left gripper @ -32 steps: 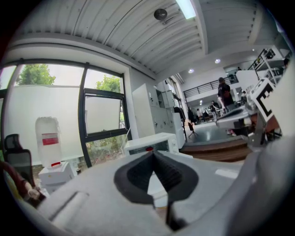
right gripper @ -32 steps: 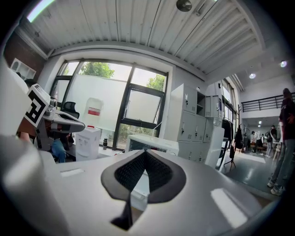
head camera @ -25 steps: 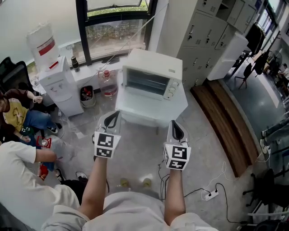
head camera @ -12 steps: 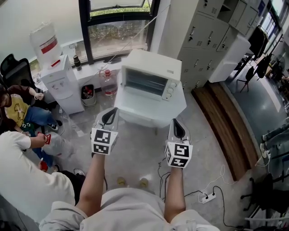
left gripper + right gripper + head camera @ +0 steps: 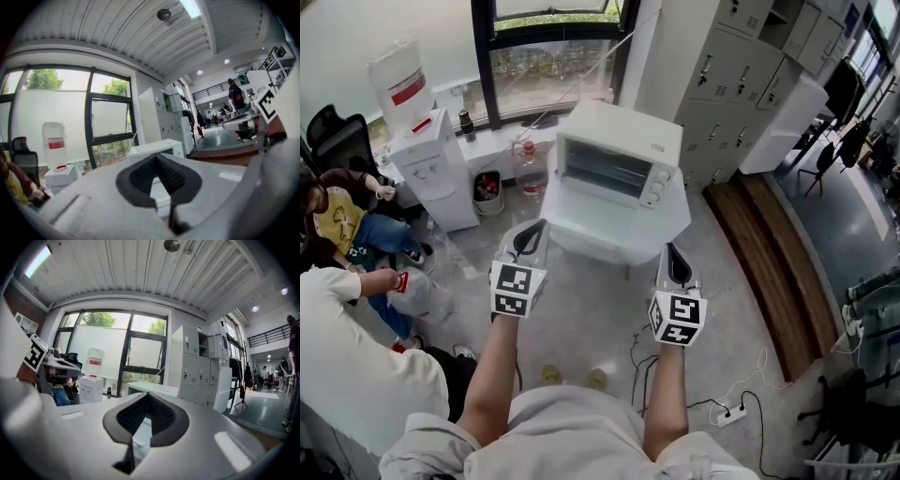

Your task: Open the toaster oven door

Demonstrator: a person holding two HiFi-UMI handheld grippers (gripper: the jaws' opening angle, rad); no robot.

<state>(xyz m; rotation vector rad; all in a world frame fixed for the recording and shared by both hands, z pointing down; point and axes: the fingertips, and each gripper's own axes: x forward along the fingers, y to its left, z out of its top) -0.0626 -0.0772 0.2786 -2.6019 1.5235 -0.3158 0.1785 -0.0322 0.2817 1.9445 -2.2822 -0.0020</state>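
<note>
A white toaster oven (image 5: pixel 617 164) stands on a small white table (image 5: pixel 614 232), its glass door closed and its knobs (image 5: pixel 656 187) on the right side. My left gripper (image 5: pixel 538 226) hovers over the table's front left corner, shut with nothing in it. My right gripper (image 5: pixel 672 249) hangs just off the front right corner, also shut and empty. Neither touches the oven. In the left gripper view, the oven (image 5: pixel 157 149) shows beyond the closed left gripper (image 5: pixel 157 157). The right gripper view has the oven (image 5: pixel 140 388) behind the closed right gripper (image 5: pixel 147 395).
A water dispenser (image 5: pixel 422 159), a floor bin (image 5: pixel 486 187) and a water jug (image 5: pixel 530 169) stand left of the table by the window. People sit at the far left (image 5: pixel 342 225). Grey lockers (image 5: pixel 722 56) and a wooden step (image 5: pixel 759 253) are to the right. A power strip (image 5: pixel 731 412) lies on the floor.
The head view has drifted a little. Both grippers stay shut and hold about the same places before the table. The person at the lower left has shifted.
</note>
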